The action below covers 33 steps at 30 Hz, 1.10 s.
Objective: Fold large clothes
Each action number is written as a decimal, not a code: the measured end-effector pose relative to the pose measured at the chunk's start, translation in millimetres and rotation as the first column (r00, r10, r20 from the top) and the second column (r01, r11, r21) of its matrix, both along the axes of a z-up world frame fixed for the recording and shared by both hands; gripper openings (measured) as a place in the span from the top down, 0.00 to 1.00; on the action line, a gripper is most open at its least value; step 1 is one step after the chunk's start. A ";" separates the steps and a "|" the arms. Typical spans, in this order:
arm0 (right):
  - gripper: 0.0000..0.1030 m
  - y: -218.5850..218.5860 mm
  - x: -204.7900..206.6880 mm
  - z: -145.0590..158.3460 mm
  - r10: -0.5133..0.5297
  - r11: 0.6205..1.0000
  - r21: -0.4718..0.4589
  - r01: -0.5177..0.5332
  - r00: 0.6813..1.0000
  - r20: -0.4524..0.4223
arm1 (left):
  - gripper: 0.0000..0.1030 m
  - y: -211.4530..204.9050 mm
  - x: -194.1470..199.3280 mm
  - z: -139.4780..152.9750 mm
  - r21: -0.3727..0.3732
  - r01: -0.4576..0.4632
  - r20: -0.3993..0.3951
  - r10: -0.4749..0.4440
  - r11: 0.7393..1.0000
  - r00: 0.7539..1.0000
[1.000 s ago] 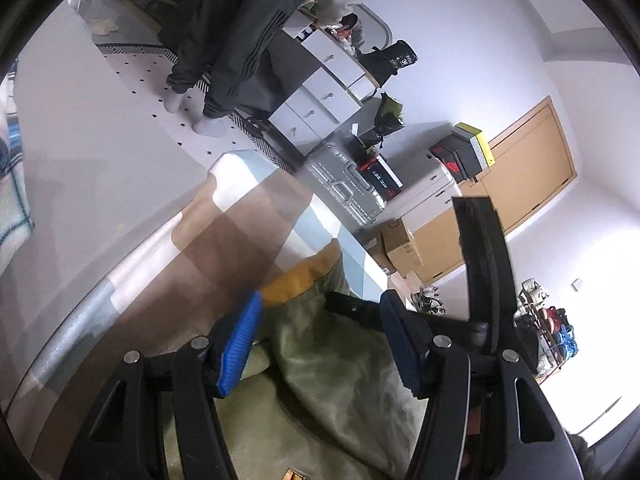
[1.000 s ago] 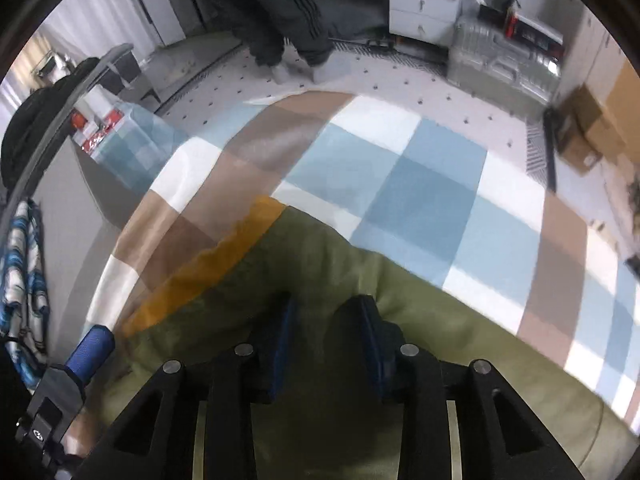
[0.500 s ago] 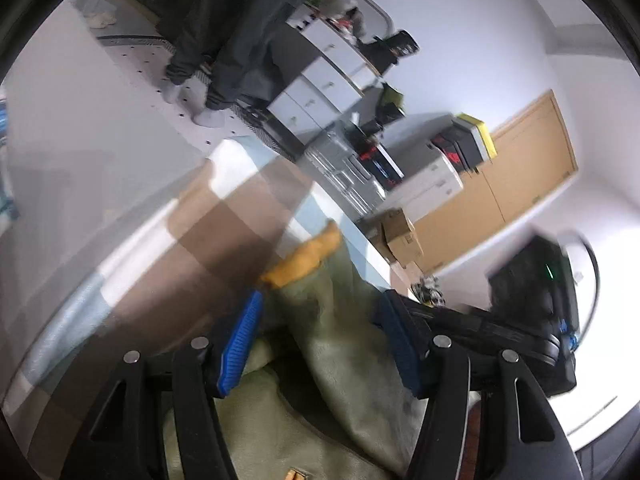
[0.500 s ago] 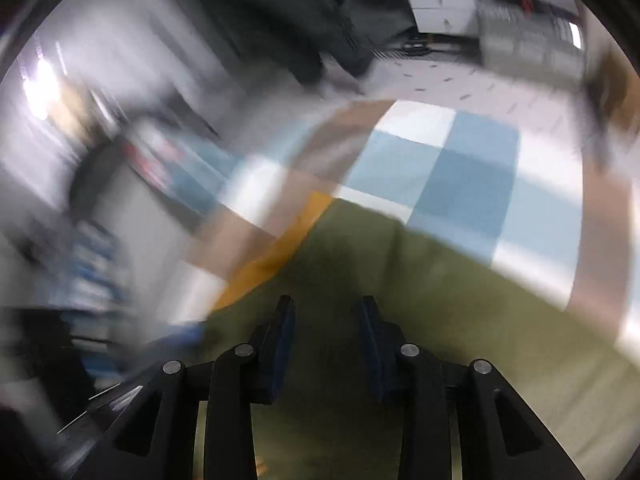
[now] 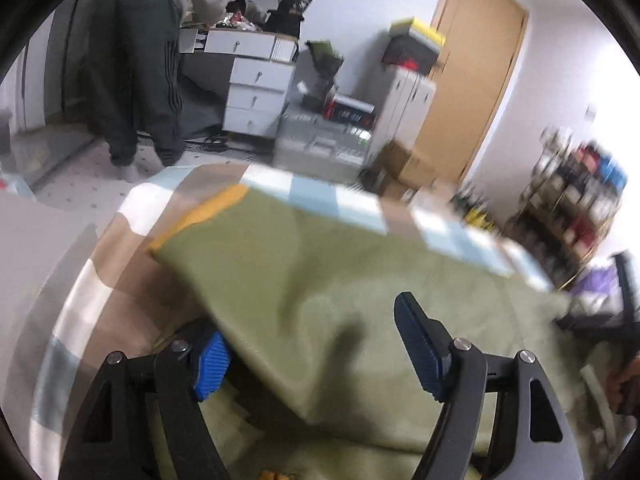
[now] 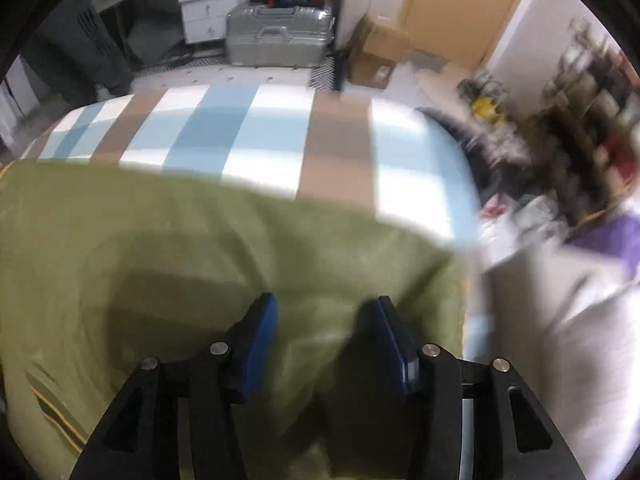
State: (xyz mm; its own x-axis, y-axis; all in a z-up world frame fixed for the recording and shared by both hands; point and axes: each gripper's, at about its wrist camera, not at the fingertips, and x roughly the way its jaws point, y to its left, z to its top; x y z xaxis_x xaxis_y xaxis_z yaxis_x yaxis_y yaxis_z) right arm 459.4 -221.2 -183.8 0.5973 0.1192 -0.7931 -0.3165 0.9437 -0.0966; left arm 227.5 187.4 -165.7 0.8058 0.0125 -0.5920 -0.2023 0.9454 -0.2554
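An olive-green garment (image 5: 320, 280) with an orange-yellow cuff (image 5: 208, 212) lies on a bed with a blue, white and brown checked cover (image 5: 100, 280). My left gripper (image 5: 316, 348) is open, its blue pads wide apart, and a fold of the green cloth drapes between them and over the left pad (image 5: 210, 364). In the right wrist view the green garment (image 6: 200, 248) covers the near half of the checked cover (image 6: 256, 136). My right gripper (image 6: 326, 336) is open over the cloth, with the cloth lying between and under its pads.
A person in dark striped trousers (image 5: 136, 80) stands at white drawers (image 5: 256, 92) beyond the bed. A silver suitcase (image 6: 280, 36), cardboard boxes (image 6: 376, 52), a wooden door (image 5: 472, 80) and a cluttered shelf (image 5: 572, 200) stand past the bed's far edge.
Both grippers swung right and the views turned. The right gripper's pads have opened wider. The green cloth now spreads broader across the bed, with the orange cuff farther off at the left.
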 end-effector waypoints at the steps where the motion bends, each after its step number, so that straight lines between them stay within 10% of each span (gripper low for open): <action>1: 0.53 3.0 1.7 0.5 -0.016 1.000 0.006 0.016 1.000 0.005 | 0.30 1.1 -0.3 0.6 -0.001 0.008 0.003 -0.008 1.000 1.000; 7: 0.65 0.5 -22.2 25.7 0.060 0.989 0.131 -0.066 0.997 0.045 | 0.30 11.1 0.5 -0.3 -0.025 -0.003 -0.007 0.003 1.000 1.000; 11: 0.48 41.7 -51.1 25.6 0.200 0.947 0.246 -0.206 0.979 0.052 | 0.30 4.8 3.6 -0.4 -0.006 0.001 -0.022 -0.001 1.000 1.000; 17: 0.21 104.8 -85.0 -11.8 0.345 0.936 0.053 -0.348 0.936 0.063 | 0.30 4.2 -1.2 0.3 -0.007 -0.022 -0.015 0.022 1.000 1.000; 27: 0.55 121.7 -115.1 -29.7 0.378 0.909 0.164 -0.384 0.923 0.069 | 0.30 2.1 -0.1 -1.6 0.001 -0.017 -0.023 0.017 1.000 1.000; 33: 0.72 52.1 -147.9 -10.6 0.310 0.787 0.555 -0.270 0.951 0.024 | 0.30 -4.4 -10.2 5.5 0.033 -0.001 0.043 0.000 0.999 0.999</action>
State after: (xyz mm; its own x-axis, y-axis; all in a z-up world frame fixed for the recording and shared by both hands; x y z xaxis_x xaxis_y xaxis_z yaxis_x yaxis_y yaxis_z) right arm 311.5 -169.1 -194.3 0.4145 0.7019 -0.5792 -0.5707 0.6962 0.4353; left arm 217.3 182.9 -160.2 0.8308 0.0318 -0.5557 -0.1920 0.9535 -0.2325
